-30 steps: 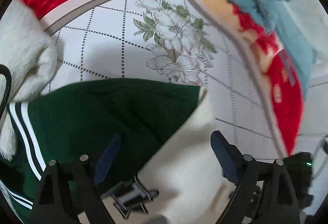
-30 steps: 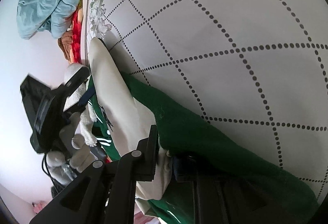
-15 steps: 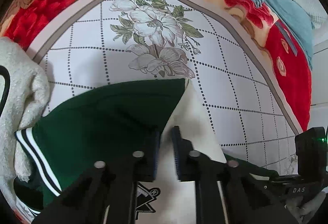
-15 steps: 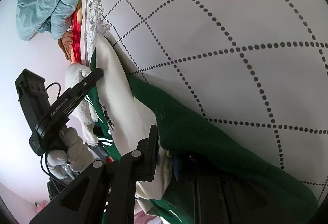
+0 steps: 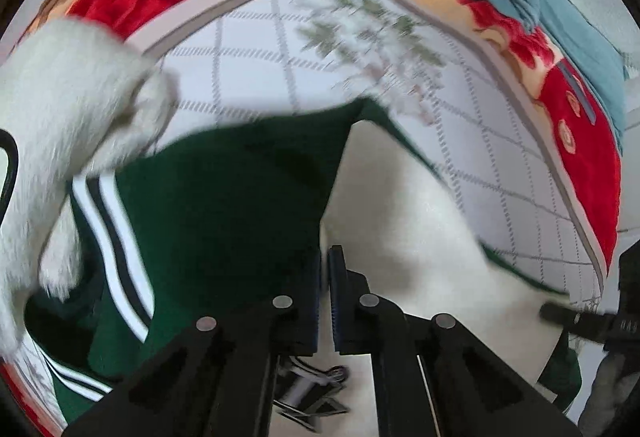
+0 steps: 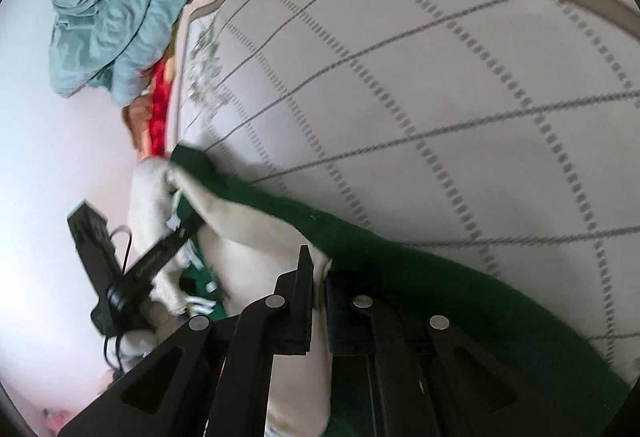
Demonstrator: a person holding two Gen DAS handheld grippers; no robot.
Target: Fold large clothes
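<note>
The big green and cream knit sweater (image 5: 224, 205) looks soft and floppy; each hand-held gripper, left (image 5: 324, 269) and right (image 6: 320, 273), pinches its edge tight, a good place to hold

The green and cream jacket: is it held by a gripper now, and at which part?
Both hold it. The left gripper is shut on the jacket where green meets cream; the right gripper pinches its cream edge.
</note>
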